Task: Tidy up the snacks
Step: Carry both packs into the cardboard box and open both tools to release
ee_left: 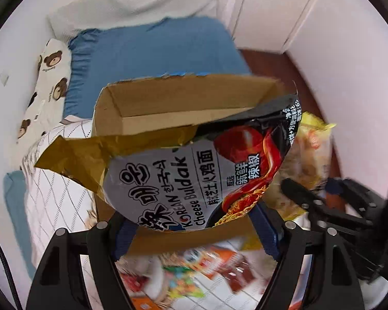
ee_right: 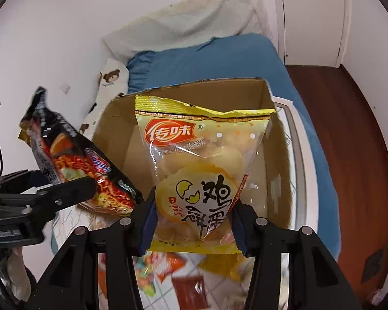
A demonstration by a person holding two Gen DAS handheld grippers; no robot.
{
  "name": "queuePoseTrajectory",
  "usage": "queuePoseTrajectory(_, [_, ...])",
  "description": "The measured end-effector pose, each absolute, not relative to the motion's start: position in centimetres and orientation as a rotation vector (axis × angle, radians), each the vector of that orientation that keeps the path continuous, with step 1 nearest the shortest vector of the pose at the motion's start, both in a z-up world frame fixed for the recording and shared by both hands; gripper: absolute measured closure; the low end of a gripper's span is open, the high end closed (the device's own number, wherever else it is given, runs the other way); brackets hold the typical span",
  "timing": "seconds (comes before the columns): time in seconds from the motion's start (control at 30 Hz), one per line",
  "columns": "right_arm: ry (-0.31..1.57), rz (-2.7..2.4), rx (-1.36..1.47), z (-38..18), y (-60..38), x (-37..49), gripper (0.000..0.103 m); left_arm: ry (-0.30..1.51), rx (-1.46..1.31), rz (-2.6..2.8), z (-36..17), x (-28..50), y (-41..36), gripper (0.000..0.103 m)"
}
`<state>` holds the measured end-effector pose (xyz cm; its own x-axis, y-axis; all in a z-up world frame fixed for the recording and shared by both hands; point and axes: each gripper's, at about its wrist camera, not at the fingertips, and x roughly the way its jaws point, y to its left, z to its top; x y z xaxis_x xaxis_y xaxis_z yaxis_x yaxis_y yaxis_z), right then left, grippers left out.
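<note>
Right claw clamps yellow snack bag above cardboard box.

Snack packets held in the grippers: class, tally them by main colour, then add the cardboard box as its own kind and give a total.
Black noodle packet, in the left gripper: 1
Yellow egg-cake packet, in the right gripper: 1
Brown cardboard box, open on the bed: 1
Total: 3

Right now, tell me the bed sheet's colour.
The bed sheet is plain blue, clearest in the left wrist view.
</note>
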<state>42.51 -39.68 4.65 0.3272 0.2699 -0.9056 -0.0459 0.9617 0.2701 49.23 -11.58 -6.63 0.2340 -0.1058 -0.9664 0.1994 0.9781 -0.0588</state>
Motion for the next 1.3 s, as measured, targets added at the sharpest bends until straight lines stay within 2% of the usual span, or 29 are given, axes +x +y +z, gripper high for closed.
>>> queuePoseTrajectory(0.17, [1.304, 0.197, 0.182, 0.1, -38.2, 46.7, 0.051, 1.455, 0.076, -0.212, -13.3, 53.8, -10.5, 0.025])
queuePoseTrajectory(0.4, [1.408, 0.213, 0.161, -4.9, -38.0, 49.5, 0.050, 1.540, 0.091, -0.179, -17.3, 57.0, -10.2, 0.025])
queuePoseTrajectory(0.47, [1.409, 0.195, 0.168, -5.5, -38.2, 49.9, 0.040, 1.533, 0.095, -0.158, -17.6, 57.6, -9.9, 0.025])
queuePoseTrajectory(0.53, [1.394, 0.172, 0.126, -6.1, -38.9, 50.9, 0.019, 1.506, 0.085, -0.160, -17.5, 57.9, -9.4, 0.024])
queuePoseTrajectory(0.57, [1.394, 0.172, 0.128, -5.9, -39.2, 51.0, 0.015, 1.505, 0.069, -0.166, -17.4, 57.9, -9.1, 0.023])
queuePoseTrajectory(0.6, [1.402, 0.182, 0.142, -5.8, -39.6, 50.9, 0.012, 1.502, 0.045, -0.176, -17.1, 57.7, -9.0, 0.016])
queuePoseTrajectory(0.63, [1.407, 0.185, 0.149, -5.7, -39.6, 51.1, 0.012, 1.496, 0.024, -0.185, -16.8, 57.7, -8.9, 0.012])
queuePoseTrajectory(0.87, [1.406, 0.154, 0.131, -4.2, -38.7, 51.8, 0.012, 1.450, -0.045, -0.171, -15.2, 57.8, -7.8, 0.012])
queuePoseTrajectory(1.3, [1.330, 0.042, 0.081, -0.8, -38.0, 47.3, 0.012, 1.221, -0.004, -0.100, -9.3, 50.1, -6.4, 0.012])
